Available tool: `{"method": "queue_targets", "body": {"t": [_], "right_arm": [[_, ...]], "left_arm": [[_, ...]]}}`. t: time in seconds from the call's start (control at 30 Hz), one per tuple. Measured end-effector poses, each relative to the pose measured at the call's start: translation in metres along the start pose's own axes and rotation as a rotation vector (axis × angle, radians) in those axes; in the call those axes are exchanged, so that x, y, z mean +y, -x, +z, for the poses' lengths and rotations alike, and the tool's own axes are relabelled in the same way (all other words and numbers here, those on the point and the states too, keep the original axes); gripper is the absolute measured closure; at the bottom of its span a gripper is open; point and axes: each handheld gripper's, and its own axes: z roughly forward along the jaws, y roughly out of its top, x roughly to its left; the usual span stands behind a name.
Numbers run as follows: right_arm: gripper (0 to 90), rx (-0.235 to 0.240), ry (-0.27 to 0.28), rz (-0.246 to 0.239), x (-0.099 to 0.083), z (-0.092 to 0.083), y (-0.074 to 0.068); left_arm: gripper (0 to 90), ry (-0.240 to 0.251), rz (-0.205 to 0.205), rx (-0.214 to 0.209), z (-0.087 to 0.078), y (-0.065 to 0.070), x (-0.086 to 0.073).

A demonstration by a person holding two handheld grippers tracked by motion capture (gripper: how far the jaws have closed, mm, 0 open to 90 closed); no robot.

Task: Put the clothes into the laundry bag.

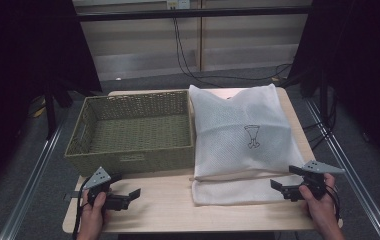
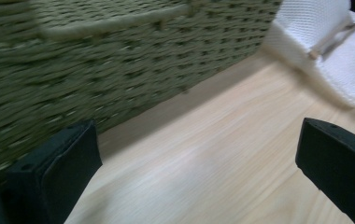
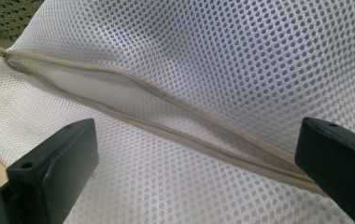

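While both grippers stand wide with nothing between the jaws, the white mesh bag [image 1: 240,137] lies along the table's [image 1: 168,210] right edge, beside the wicker basket [image 1: 133,131]. Right gripper [image 1: 289,186] faces the zipper [image 3: 166,119]; next, probably, pinching its gaping edge, left gripper [image 1: 128,197] steadying.

No words or numbers are readable; the white mesh bag [image 1: 238,135] bears a small dark emblem [image 1: 252,136].
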Motion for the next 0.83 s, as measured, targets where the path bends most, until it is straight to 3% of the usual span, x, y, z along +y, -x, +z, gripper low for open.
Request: {"method": "queue_targets", "body": {"t": [0.23,0.33,0.4,0.5,0.63,0.83], "right_arm": [[0.0,0.0,0.018,0.009,-0.002,-0.007,0.008],[0.0,0.011,0.016,0.027,-0.004,-0.005,0.012],[0.0,0.025,0.011,0.041,-0.005,-0.002,0.013],[0.0,0.035,0.018,0.042,-0.005,-0.001,0.014],[0.0,0.036,0.02,0.037,-0.005,0.0,0.013],[0.0,0.031,0.009,0.03,-0.005,0.002,0.011]], "left_arm": [[0.0,-0.017,0.018,0.075,-0.017,-0.018,-0.005],[0.0,0.026,-0.034,0.038,-0.019,-0.025,-0.007],[0.0,0.032,-0.048,0.024,-0.016,-0.026,-0.006],[0.1,0.029,-0.038,0.012,-0.014,-0.025,-0.007],[0.2,0.026,-0.054,0.009,-0.013,-0.026,-0.007],[0.4,-0.018,-0.031,0.005,-0.008,-0.023,-0.006]]}}
